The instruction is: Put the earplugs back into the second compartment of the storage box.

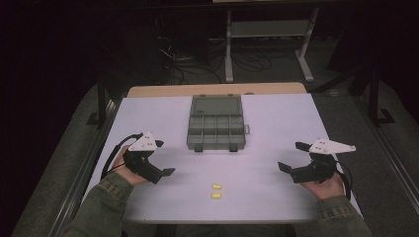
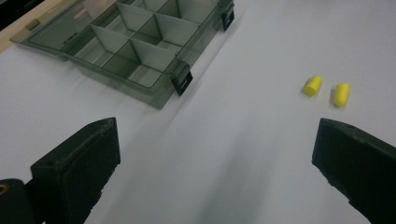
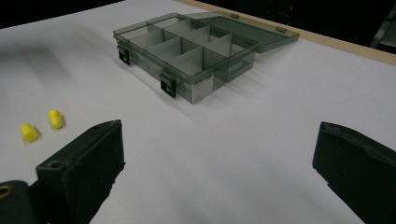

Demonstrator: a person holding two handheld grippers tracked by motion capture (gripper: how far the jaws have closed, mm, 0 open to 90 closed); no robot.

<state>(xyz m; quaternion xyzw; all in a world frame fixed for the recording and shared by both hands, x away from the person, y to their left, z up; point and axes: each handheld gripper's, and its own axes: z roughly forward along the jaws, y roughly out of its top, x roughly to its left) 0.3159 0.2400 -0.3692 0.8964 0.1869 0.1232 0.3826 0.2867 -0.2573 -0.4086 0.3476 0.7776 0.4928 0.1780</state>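
White tabletop (image 1: 276,123), dark room behind with cables and a metal frame on the floor.

Left side: left gripper (image 1: 168,172) hangs low over the near-left part of the table, jaws spread wide, nothing between them. In the left gripper view the jaws frame bare table; the task things lie ahead and off to its right jaw's side.

Centre: two small yellow foam earplugs lie near the front edge, one farther (image 1: 216,186), one nearer (image 1: 216,196), just beside each other but apart. Both lie on their sides; long axes look roughly across the table, though they are too small in the high view to be sure. Behind them, well apart, sits a smoky grey clear plastic compartment box (image 1: 216,132), lid folded open toward the far side, compartments apparently empty.

Right side: right gripper (image 1: 283,168) also hangs over the table, jaws wide open and empty. In the right gripper view the earplugs (image 3: 55,118) sit ahead and beyond its left jaw.

Judgement: earplugs lie between the two grippers, somewhat nearer the left. Either must swing inward and pitch down so the jaws straddle a plug across its short width.
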